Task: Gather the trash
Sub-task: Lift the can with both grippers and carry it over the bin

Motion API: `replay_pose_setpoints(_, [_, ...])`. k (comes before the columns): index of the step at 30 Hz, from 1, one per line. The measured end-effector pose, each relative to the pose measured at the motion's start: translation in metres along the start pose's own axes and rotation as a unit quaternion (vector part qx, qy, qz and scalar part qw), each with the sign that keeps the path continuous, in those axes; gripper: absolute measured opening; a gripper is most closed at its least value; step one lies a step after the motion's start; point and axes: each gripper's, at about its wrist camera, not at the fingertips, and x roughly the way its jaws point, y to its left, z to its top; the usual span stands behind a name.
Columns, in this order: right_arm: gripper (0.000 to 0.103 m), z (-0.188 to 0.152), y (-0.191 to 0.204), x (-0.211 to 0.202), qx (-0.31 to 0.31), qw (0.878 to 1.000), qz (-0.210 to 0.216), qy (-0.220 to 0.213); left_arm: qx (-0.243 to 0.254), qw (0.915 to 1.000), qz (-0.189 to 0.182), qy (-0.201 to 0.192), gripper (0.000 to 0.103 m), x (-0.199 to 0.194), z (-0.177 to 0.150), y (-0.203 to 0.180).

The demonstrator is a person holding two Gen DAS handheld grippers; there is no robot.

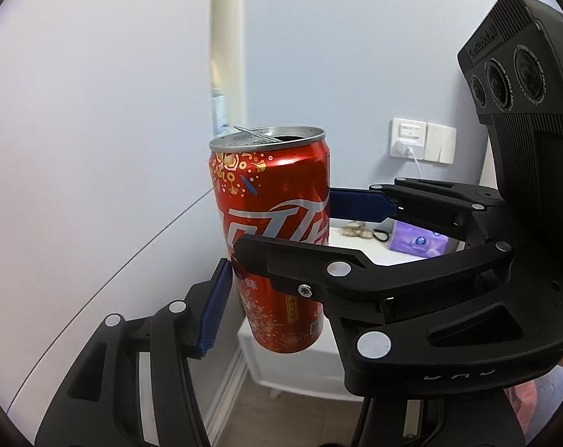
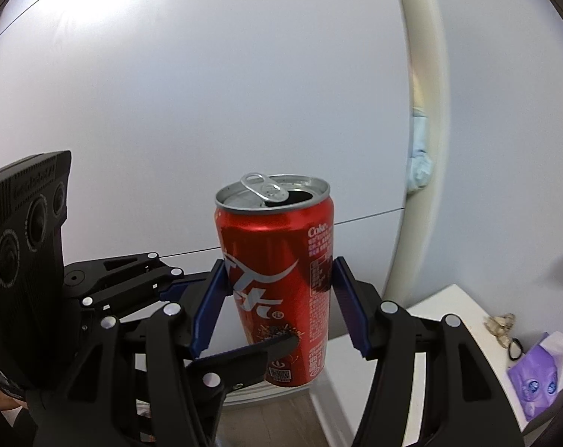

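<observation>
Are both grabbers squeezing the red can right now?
Touching. Right wrist view: the right gripper's blue pads press both sides of the red can; the left gripper clamps it crosswise lower down.

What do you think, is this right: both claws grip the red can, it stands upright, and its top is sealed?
Not sealed: the right wrist view shows the red can with its tab lifted and the mouth open. The rest holds: left claw and right claw both grip it, upright.
</observation>
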Motion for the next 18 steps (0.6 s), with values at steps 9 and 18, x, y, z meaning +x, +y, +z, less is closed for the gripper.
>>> replay_pose_setpoints(9, [0.055, 0.004, 0.050, 0.015, -0.016, 0.999, 0.044, 0.008, -0.018, 0.9989, 0.041, 0.012, 0.050, -0.043, -0.026, 0.027])
replay_pose_setpoints(18, [0.055, -0.005, 0.099, 0.025, -0.038, 0.995, 0.090, 0.021, -0.042, 0.9956, 0.080, 0.026, 0.050, -0.088, -0.056, 0.051])
